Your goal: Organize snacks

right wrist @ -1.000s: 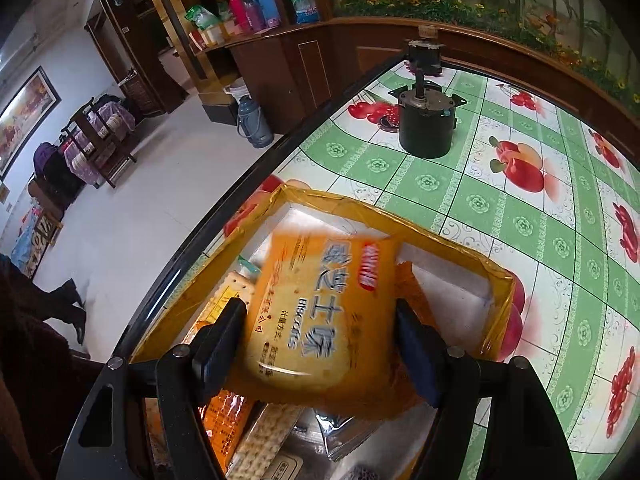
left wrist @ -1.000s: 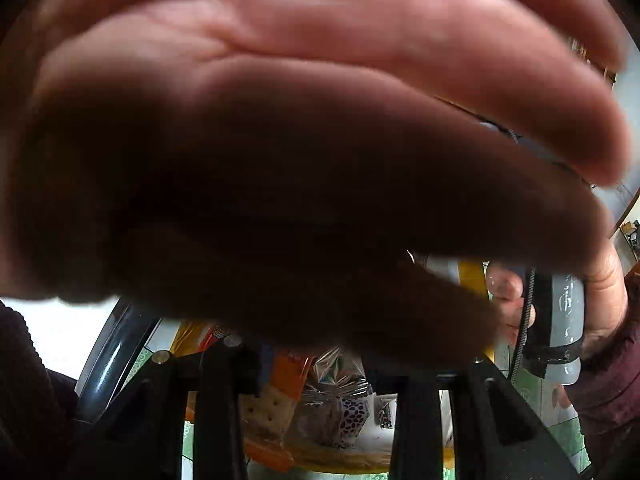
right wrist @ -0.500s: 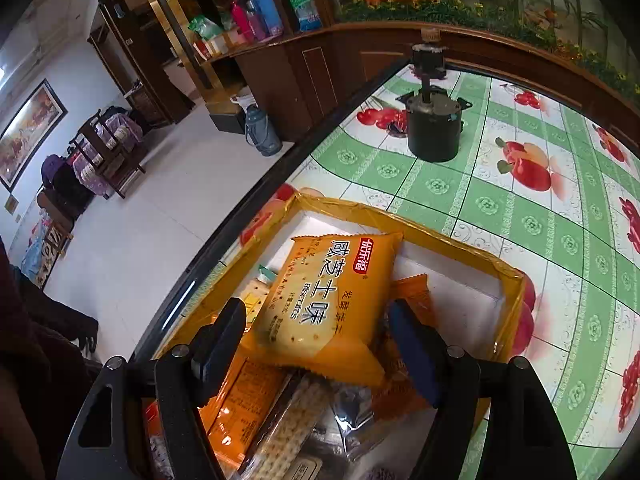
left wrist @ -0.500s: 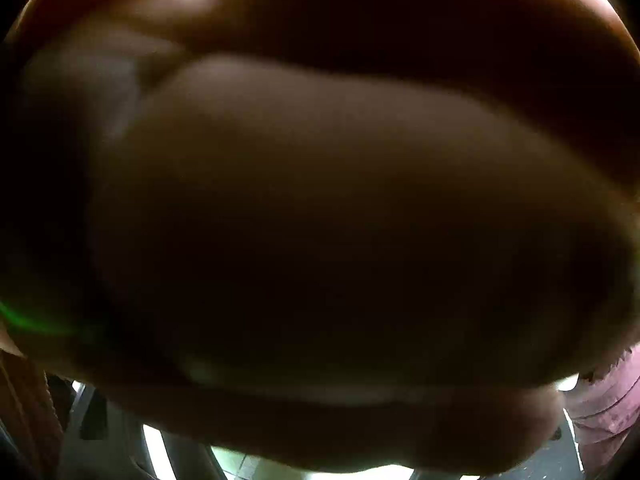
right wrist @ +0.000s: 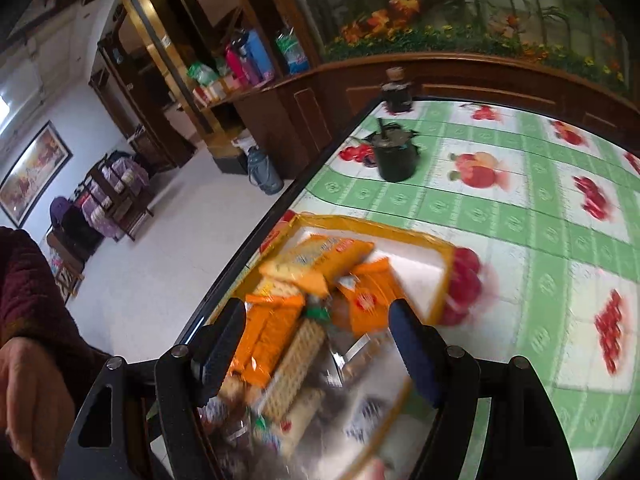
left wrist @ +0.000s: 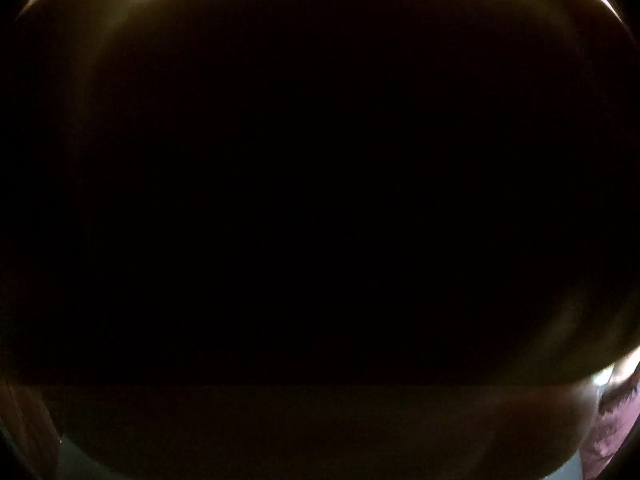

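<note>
Snack packs (right wrist: pixel 316 264) lie piled in the tray (right wrist: pixel 444 276); sorting looks nearly done. Right gripper (right wrist: pixel 316 356) jaws wide, empty; left jaws' state cannot be told.

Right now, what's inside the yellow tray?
The tray holds a heap of snacks: an orange biscuit pack on top, more orange packs, and cracker sleeves. Whatever lies beneath the heap is covered. The left camera is blocked.

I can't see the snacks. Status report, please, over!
Right gripper open, empty, above yellow box. Orange cracker pack lies in box with other snacks. Left camera blacked out; left gripper unseen.
</note>
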Demonstrator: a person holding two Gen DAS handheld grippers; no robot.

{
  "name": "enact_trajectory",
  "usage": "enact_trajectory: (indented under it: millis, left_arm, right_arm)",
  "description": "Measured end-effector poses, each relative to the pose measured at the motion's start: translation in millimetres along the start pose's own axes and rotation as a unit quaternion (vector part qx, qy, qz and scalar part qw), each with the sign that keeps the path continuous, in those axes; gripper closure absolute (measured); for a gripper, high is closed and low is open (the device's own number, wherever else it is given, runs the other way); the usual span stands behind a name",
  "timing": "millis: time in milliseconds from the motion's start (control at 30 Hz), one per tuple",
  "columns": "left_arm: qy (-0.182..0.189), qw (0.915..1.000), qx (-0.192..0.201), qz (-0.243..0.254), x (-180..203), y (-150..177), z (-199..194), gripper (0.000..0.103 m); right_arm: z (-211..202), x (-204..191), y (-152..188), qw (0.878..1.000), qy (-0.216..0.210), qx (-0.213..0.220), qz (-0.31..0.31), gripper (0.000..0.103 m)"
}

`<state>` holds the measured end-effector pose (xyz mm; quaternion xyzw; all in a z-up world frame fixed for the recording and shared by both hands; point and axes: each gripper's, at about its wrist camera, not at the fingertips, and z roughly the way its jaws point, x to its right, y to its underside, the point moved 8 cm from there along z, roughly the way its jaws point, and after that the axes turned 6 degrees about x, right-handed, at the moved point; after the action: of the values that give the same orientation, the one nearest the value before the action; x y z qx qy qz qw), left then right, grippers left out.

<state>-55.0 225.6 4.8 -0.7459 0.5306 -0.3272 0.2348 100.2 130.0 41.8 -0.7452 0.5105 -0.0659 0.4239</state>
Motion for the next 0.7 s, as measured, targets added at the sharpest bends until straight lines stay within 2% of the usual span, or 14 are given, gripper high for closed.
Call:
enact_trajectory:
  millis: [300, 700]
  left_arm:
    - [0.008, 0.9997, -0.023, 0.002, 5, 16, -12, 0.019]
    - [0.002, 0.9992, -0.039, -0.007, 4, 33, -24, 0.018]
  right_arm:
    - [-69, 23, 41, 0.998, 0.038, 0.043, 0.023, 0.021]
    - [-115, 27, 98, 0.994, 0.08, 0.074, 0.014, 0.021]
